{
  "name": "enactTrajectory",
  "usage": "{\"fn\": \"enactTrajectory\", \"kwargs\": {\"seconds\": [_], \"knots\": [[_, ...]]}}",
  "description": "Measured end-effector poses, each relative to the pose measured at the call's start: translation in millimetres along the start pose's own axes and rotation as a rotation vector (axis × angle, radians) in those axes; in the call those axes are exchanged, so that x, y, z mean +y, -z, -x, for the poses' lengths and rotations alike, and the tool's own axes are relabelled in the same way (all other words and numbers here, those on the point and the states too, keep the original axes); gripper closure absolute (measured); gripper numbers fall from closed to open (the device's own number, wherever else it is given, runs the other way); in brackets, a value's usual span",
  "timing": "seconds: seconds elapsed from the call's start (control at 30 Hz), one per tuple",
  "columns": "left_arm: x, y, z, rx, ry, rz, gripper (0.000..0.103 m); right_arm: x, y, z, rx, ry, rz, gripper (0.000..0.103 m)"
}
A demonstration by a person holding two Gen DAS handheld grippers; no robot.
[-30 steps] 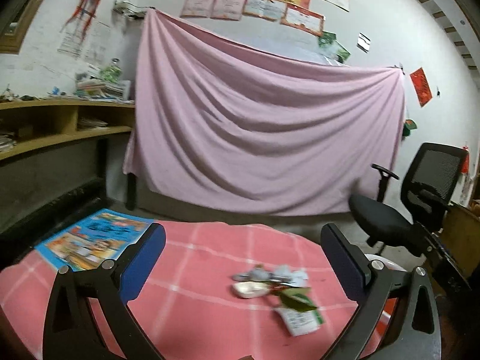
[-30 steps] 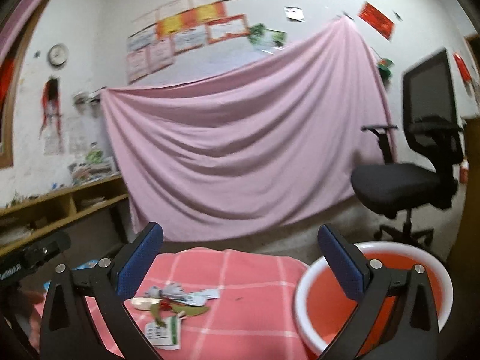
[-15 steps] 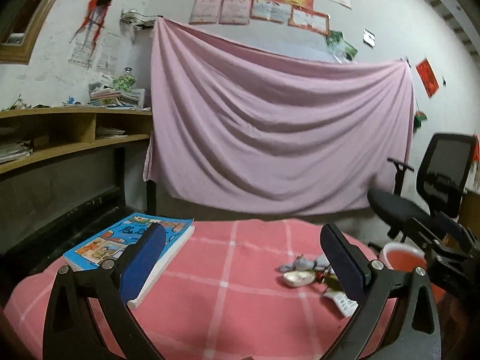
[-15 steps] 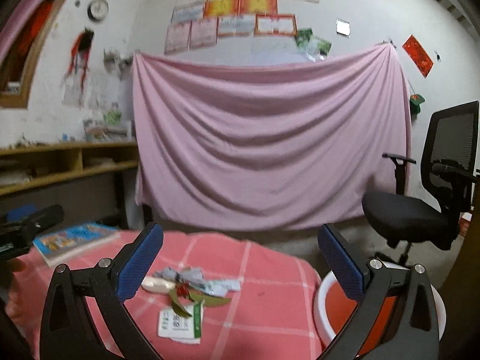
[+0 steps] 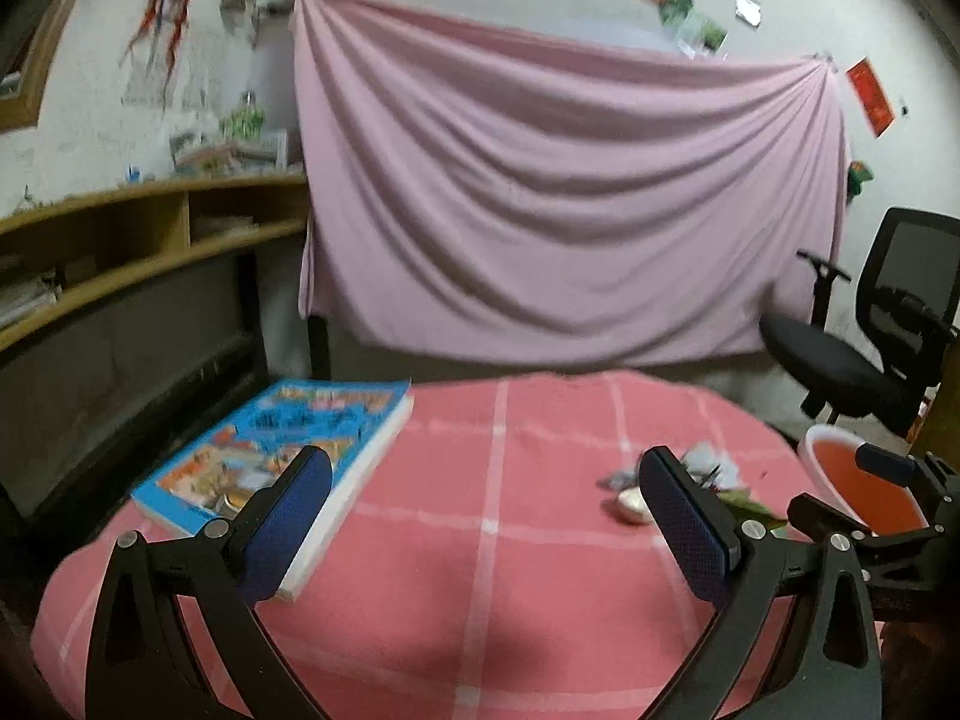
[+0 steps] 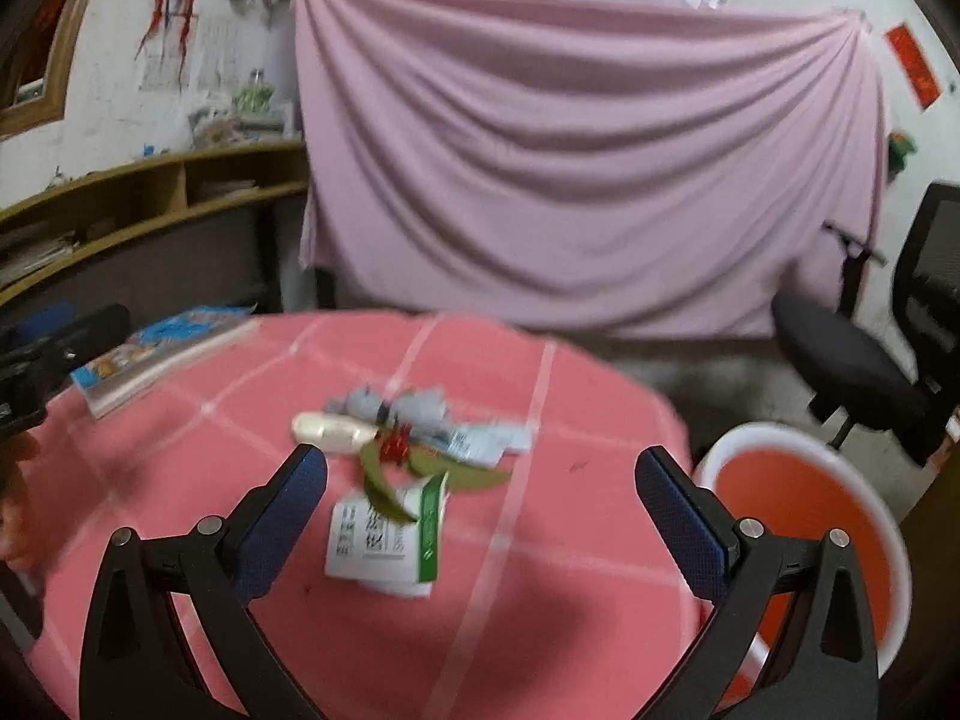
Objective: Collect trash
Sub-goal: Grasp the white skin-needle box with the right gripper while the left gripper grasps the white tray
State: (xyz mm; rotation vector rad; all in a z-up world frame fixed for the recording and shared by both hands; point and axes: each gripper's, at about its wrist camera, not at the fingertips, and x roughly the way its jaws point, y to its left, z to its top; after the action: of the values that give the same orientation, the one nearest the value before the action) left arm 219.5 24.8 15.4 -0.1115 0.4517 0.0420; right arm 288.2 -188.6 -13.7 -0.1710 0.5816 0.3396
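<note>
Though both views are smeared with blur, the trash pile (image 6: pixel 408 438) reads clearly enough: it lies mid-table on the pink checked cloth (image 6: pixel 540 630), ahead of my right gripper (image 6: pixel 480 516), whose fingers are spread wide and empty. My left gripper (image 5: pixel 480 516) is likewise spread wide, holding nothing, over bare cloth near the blue book (image 5: pixel 270 450). Judging by looks, all of it is light and limp: a flat white-and-green packet (image 6: pixel 384 534) nearest me, green leaves (image 6: pixel 420 474), crumpled grey wrappers (image 6: pixel 414 408), a pale oblong piece (image 6: pixel 330 427). The packet should slide on cloth; I would pinch its raised edge. The red basin (image 6: pixel 804 516) sits just past the table's right edge; what shows of its inside looks empty.
</note>
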Motion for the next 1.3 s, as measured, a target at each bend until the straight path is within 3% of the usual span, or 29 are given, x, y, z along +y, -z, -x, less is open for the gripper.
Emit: {"fn": "enactTrajectory", "kwargs": {"seconds": [0.07,0.17,0.3,0.47,0.67,0.8,1.17,1.23,1.3], "knots": [[0,1,-12,0.059,0.008,0.007,0.003,-4,2,-7,0.053,-0.05,-0.036,0.005],[-2,5,-30,0.147,0.038,0.019,0.015,-6,8,-18,0.139,-0.114,-0.091,0.011],[-6,9,-49,0.243,0.071,0.02,0.031,7,8,-20,0.174,-0.125,-0.035,0.017],[-13,13,-59,0.299,0.12,-0.006,0.039,20,10,-33,0.244,-0.145,0.03,0.025],[-14,17,-80,0.405,0.194,0.019,0.039,5,12,-38,0.265,-0.154,-0.003,0.056],[-17,13,-82,0.404,0.249,0.033,0.039,-16,12,-34,0.253,-0.149,-0.048,0.056],[-66,7,-108,0.436,0.334,-0.12,0.039,-65,17,-32,0.241,-0.099,-0.152,0.056],[-71,7,-115,0.443,0.346,-0.124,0.044,-68,18,-32,0.24,-0.105,-0.164,0.056],[-75,7,-122,0.461,0.351,-0.131,0.057,-68,19,-32,0.24,-0.111,-0.169,0.056]]}}
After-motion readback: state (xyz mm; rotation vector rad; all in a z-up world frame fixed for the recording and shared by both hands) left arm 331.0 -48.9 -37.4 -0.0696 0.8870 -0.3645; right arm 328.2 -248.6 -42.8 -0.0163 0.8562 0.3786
